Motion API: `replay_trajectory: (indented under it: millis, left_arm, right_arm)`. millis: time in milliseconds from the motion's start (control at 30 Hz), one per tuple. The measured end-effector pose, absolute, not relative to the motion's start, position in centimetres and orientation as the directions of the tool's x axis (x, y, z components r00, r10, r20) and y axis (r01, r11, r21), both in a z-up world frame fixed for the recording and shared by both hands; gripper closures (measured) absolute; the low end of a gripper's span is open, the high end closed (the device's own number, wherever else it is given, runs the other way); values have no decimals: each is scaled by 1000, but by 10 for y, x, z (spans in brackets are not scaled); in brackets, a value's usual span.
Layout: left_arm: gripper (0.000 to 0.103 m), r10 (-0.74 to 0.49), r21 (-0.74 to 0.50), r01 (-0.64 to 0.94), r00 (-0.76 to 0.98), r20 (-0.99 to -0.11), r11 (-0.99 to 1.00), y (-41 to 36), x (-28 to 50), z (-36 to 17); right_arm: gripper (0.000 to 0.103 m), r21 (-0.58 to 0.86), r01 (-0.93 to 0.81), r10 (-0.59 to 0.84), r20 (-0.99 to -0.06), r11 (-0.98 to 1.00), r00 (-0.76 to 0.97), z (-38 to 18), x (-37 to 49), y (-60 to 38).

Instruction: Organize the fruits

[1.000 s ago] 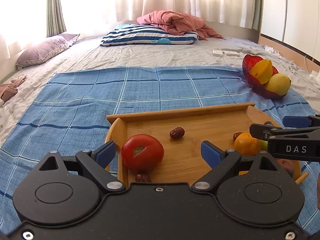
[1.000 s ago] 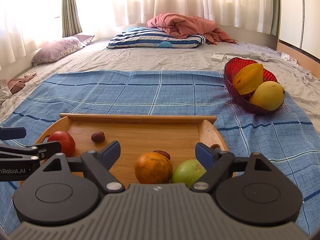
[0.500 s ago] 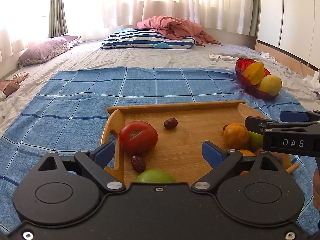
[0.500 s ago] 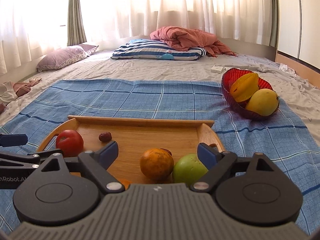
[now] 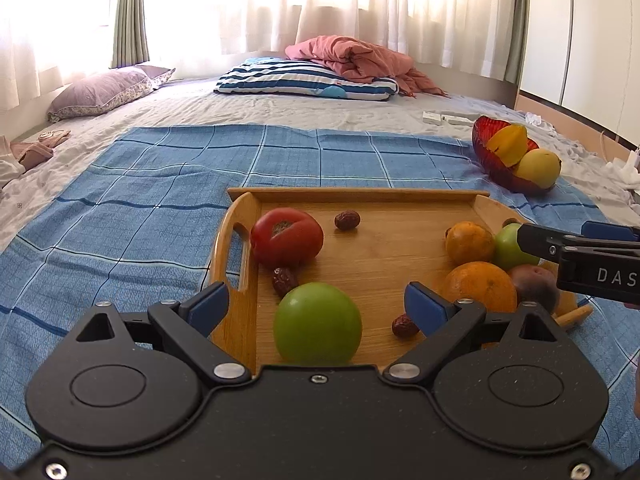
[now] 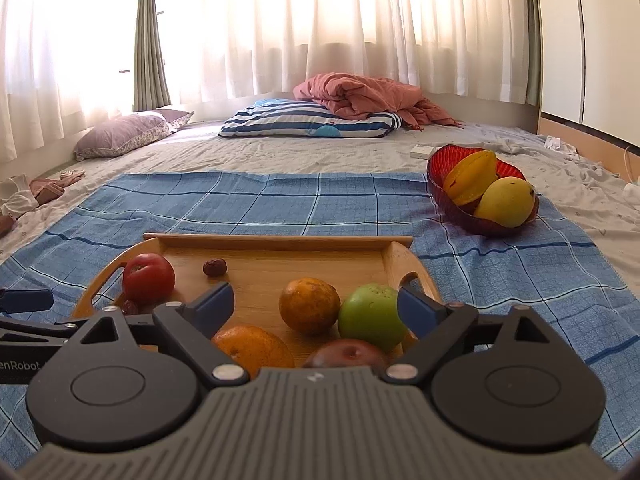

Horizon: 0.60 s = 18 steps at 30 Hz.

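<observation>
Bed [image 5: 280, 112]; blue cloth [image 5: 160, 184]; 2 pillows [image 5: 304, 80]

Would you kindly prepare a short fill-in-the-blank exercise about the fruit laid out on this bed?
1. The tomato lies on the wooden ____.
2. The red bowl holds a starfruit and a ____.
3. The tray rests on a blue checked ____.
4. The fruit lying between the left tool fingers is coloured ____.

Missing words: tray; mango; cloth; green
</observation>
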<state>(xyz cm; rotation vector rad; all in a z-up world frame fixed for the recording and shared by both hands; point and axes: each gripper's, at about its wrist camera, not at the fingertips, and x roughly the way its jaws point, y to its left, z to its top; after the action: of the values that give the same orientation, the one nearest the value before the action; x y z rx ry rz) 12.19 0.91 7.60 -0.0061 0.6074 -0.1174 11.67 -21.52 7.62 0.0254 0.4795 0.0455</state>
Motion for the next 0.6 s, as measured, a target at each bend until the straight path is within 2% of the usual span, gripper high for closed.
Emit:
replay_trajectory:
  millis: [600]
  left_arm:
    - [8, -86, -23, 88, 825, -559, 996, 10, 77, 47]
  right_arm:
    - [5, -7, -23, 18, -409, 1000, 912, 50, 61, -208]
